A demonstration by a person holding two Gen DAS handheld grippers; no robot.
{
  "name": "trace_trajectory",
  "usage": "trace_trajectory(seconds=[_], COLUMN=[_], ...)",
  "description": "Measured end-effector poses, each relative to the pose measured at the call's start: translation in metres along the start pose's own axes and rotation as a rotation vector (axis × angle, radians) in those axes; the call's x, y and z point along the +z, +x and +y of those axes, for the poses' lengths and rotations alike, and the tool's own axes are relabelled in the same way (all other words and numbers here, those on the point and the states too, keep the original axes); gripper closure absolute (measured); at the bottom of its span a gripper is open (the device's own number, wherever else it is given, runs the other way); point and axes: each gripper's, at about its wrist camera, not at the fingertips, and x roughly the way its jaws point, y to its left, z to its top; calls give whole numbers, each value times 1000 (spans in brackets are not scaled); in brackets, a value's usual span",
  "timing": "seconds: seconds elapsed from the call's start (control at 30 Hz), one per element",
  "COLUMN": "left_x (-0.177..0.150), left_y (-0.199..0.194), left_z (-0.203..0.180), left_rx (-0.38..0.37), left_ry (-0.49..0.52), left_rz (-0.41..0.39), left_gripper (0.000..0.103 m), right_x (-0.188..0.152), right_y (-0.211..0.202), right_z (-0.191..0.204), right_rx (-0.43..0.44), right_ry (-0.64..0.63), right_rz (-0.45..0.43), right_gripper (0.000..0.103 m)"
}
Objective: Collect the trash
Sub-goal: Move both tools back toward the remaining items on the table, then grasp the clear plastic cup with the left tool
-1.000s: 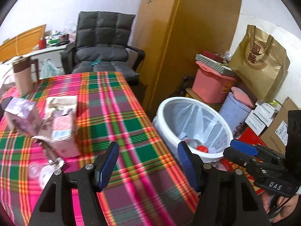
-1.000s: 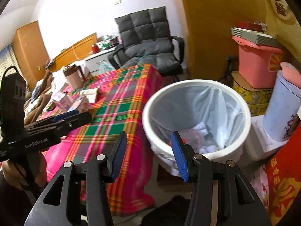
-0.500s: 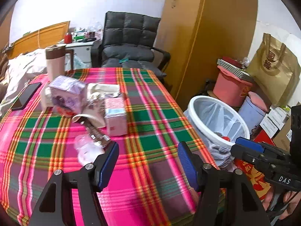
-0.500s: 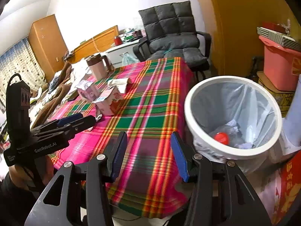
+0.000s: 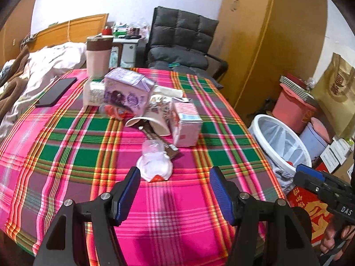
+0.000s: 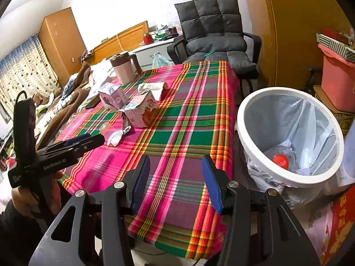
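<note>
Left gripper (image 5: 175, 180), jaws apart and empty, above the near edge of the table (image 5: 66, 146) with its plaid cloth. Just beyond its fingertips lies a crumpled clear plastic wrapper (image 5: 155, 164); further toward the table's middle, a tipped paper cup (image 5: 148, 123), a pink carton (image 5: 187, 125) and a purple carton (image 5: 128, 93) clustered together. A phone (image 5: 56, 90) lies near the left edge, a pink jug (image 5: 97, 55) at the far edge. Right gripper (image 6: 175, 178), jaws apart and empty, over the near right corner, beside the lined white trash bin (image 6: 286, 137) standing off the table's right edge, holding a red-capped bottle (image 6: 280, 159)
</note>
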Motion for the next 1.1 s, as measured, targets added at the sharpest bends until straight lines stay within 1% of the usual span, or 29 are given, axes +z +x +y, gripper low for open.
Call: trace_trajectory(seconds=[0.23, 0.43, 0.5, 0.6, 0.67, 0.7, 0.87, 1.1], left_x=[1, 8, 11, 14, 13, 13, 11, 11], left_y=[14, 30, 34, 42, 48, 51, 46, 32], left_z=[8, 15, 16, 16, 17, 18, 22, 34], left_rx=[21, 24, 26, 48, 62, 71, 88, 116], left_ry=[-7, -25, -26, -27, -30, -30, -33, -35], left_rz=[23, 32, 30, 46, 70, 80, 70, 34], left_gripper=[39, 40, 44, 54, 68, 72, 73, 73], right_x=[2, 5, 7, 8, 9, 10, 15, 25], right_y=[5, 9, 11, 14, 16, 16, 23, 38], right_z=[3, 2, 2, 2, 4, 5, 9, 22], right_rx=[6, 7, 7, 10, 11, 12, 15, 28], right_ry=[-2, 4, 5, 3, 0, -2, -12, -33], right_rz=[8, 10, 11, 12, 14, 15, 22, 34], right_gripper=[53, 53, 53, 53, 53, 53, 53, 53])
